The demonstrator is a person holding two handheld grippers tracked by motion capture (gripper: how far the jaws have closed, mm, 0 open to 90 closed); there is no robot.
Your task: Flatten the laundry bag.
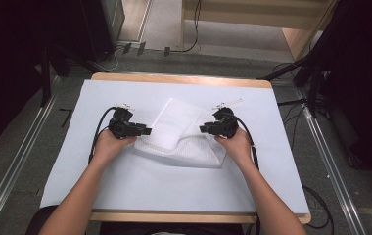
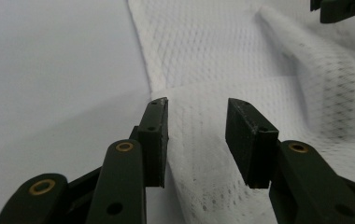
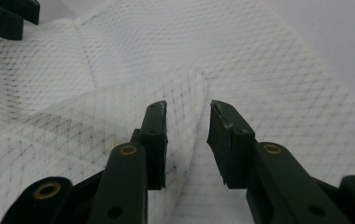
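Your left tongs (image 2: 196, 140) stand open, the two black jaws well apart with a strip of white mesh cloth (image 2: 241, 60) showing between them; nothing is pinched. The jaw tips sit low at the cloth's near-left edge, where a folded layer crosses in front of them.

Your right tongs (image 3: 187, 140) are open too, with a narrower gap, and a raised fold of the same cloth lies just beside the left jaw; whether it touches that jaw I cannot tell. Nothing is held there either.

From the high view, your left tongs (image 1: 145, 131) point inward at the cloth's left side and your right tongs (image 1: 204, 129) point inward at its right side, facing each other across it. Your left hand (image 1: 106, 144) and right hand (image 1: 235, 144) grip the tool bodies, cables trailing behind.

The cloth (image 1: 184, 132) lies rumpled and partly folded near the middle of the worktop (image 1: 174, 191), on its pale sheet.
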